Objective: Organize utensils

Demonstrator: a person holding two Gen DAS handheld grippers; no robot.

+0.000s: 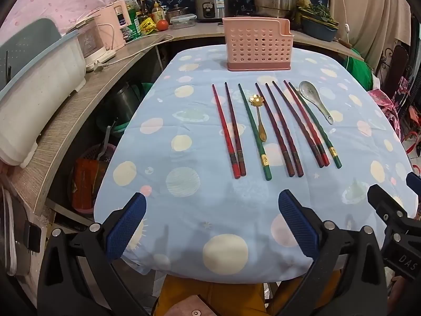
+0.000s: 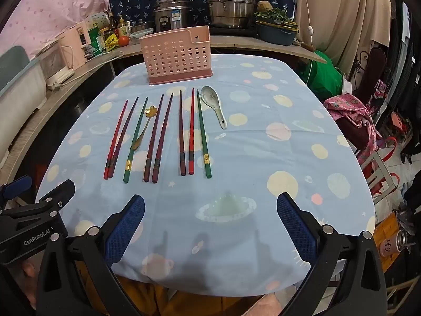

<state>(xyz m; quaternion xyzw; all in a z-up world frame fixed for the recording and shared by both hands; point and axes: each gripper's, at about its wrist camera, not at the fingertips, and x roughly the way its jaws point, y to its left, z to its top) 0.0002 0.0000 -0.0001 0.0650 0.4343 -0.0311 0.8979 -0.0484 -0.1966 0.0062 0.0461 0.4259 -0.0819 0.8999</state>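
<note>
A pink perforated utensil holder (image 1: 257,45) (image 2: 176,56) stands upright at the far end of the table. In front of it several chopsticks lie side by side, red, dark brown and green ones (image 1: 254,133) (image 2: 204,135). A small gold flower-shaped spoon (image 1: 259,115) (image 2: 144,127) lies among them, and a pale ceramic spoon (image 1: 314,100) (image 2: 213,105) rests at the row's right end. My left gripper (image 1: 211,205) hovers open over the near table edge, nothing between its blue pads. My right gripper (image 2: 210,205) is open and empty too, short of the chopsticks.
The table wears a blue cloth with pastel circles (image 1: 184,142) (image 2: 263,158). A wooden counter (image 1: 65,121) curves along the left and back with appliances, bottles, a rice cooker (image 1: 211,4) and steel pots (image 2: 231,2). Chairs and cloth clutter (image 2: 352,121) crowd the right side.
</note>
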